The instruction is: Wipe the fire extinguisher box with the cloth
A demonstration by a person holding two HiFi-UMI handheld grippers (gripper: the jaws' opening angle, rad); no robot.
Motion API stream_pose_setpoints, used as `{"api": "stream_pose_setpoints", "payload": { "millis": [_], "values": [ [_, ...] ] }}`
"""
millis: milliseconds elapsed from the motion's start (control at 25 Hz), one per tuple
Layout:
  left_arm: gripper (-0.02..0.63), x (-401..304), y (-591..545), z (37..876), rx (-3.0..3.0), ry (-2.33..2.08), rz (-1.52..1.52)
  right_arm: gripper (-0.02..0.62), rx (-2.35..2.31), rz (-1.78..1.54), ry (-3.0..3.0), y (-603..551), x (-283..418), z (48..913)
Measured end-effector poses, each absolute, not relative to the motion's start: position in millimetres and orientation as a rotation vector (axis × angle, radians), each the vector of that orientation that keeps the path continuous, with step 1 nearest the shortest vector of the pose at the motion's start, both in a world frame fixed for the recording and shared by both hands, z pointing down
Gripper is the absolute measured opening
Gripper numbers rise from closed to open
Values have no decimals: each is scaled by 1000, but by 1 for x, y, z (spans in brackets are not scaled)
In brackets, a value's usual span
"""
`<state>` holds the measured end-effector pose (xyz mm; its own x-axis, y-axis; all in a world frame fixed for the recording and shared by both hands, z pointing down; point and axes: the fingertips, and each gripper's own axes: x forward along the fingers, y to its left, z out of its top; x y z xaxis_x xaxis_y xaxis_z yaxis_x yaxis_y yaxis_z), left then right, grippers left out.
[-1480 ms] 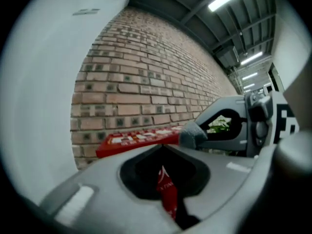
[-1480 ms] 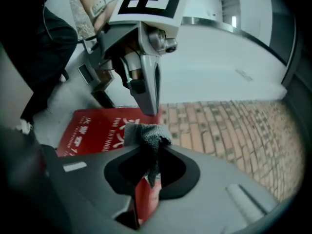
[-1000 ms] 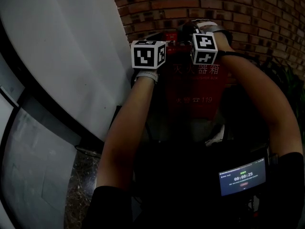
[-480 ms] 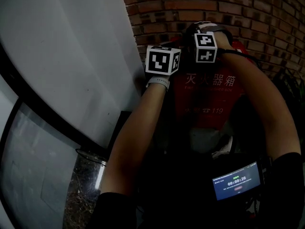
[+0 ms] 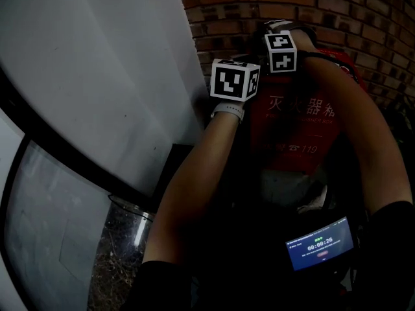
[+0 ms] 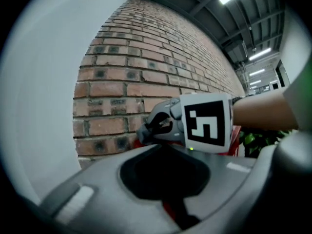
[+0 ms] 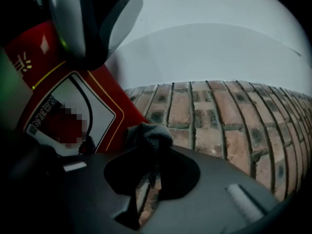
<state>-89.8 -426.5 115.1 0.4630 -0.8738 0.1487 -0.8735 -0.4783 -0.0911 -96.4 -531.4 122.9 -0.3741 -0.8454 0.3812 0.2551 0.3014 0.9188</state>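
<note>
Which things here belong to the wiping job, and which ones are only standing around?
For the job:
- the cloth, pinched in the right gripper
- the red fire extinguisher box

Only around:
- the brick wall
- the green plant
- the small screen with a timer
- the pale pillar on the left

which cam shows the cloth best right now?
Right gripper view. The dark cloth sits bunched between the right gripper's jaws, close up, with the brick wall behind. The left gripper view shows that gripper small and side-on, and the cloth is not clearly separable. In the head view, that gripper hides it.
</note>
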Motion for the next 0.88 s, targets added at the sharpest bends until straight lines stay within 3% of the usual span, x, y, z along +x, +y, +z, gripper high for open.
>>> {"api": "stream_pose_setpoints", "payload": {
  "millis": [400,880],
  "values": [
    [3,-92,-428,118,-2616,1638,-287,35,529,-1279,-1476,-532,-96,131],
    [2,-87,-415,105,-2516,1728,-324,35,537,-1214,-1432,-524,-35,132]
  ]
}}
